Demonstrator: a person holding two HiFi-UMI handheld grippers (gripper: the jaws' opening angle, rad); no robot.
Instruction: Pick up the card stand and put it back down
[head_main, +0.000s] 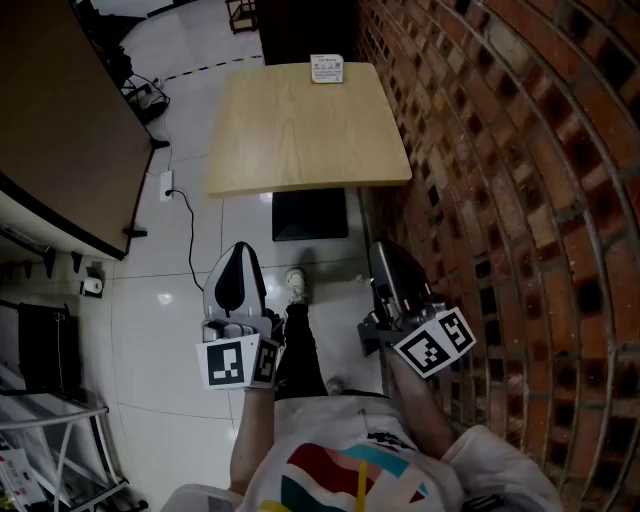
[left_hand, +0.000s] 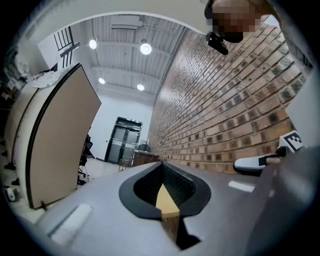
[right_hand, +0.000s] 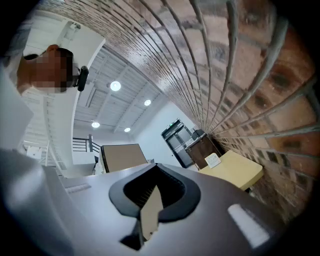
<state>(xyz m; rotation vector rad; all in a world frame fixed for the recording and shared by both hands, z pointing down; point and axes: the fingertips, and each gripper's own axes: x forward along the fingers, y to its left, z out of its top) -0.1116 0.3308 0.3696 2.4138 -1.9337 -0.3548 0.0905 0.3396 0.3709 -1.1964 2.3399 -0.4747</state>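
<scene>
Just one card stand (head_main: 327, 69), one table (head_main: 300, 140)

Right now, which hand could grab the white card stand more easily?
Probably the right. Both tools are shut and far from the white card stand at the far edge of the tan wooden table, but only the right tool has it in view; the left tool does not.

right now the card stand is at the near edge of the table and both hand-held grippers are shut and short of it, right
No: the head view shows the card stand at the far edge of the table. The left hand-held gripper and right hand-held gripper are shut and short of it.
</scene>
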